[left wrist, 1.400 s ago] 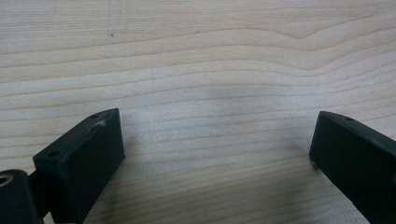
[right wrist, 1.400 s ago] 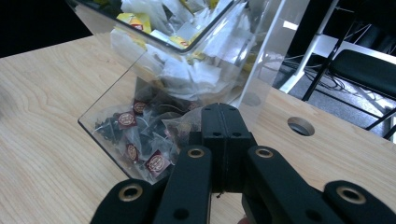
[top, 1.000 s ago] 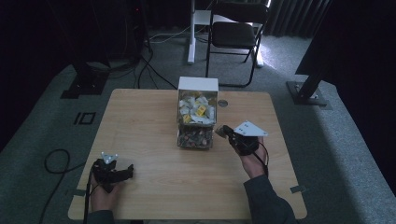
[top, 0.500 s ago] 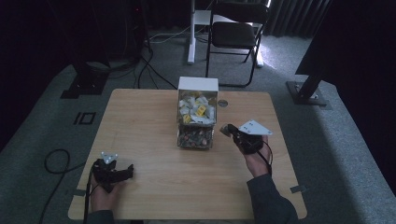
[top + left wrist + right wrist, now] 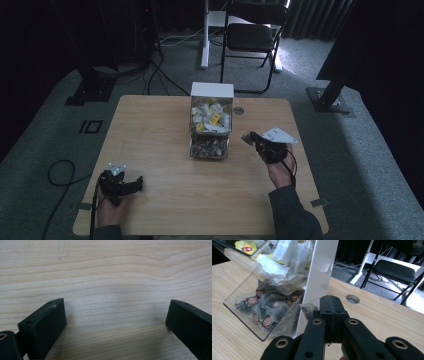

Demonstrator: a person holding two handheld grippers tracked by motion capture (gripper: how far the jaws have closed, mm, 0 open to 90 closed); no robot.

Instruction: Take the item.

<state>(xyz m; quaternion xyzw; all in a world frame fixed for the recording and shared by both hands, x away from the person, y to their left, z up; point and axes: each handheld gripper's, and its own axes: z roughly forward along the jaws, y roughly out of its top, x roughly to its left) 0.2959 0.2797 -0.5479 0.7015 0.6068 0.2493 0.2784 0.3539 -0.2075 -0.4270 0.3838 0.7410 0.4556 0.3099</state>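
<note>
1. I am keeping my left gripper (image 5: pixel 120 183) low at the desk's (image 5: pixel 155 145) near left corner, its jaws standing wide apart with bare wood between them; the whole left half of the desk is lying free around it.
2. I am holding my right gripper (image 5: pixel 248 137) over the right half of the desk, just beside the clear two-tier bin (image 5: pixel 210 129), with free desk running from it to the right edge.
3. My right jaws are pressing together on a clear packet (image 5: pixel 308 308) with something dark inside; the packet is sticking out to the left of the jaw tips, beside the bin's white side wall (image 5: pixel 318 275).
4. The bin is standing at the middle of the far edge, its tiers opening toward the near edge: light and yellow packets above, dark ones below.
5. A round hole (image 5: pixel 352 299) is sitting in the desk beyond my right jaws, and a chair (image 5: pixel 252 37) is standing past the far edge.
6. I cannot tell the packet's long axis.
</note>
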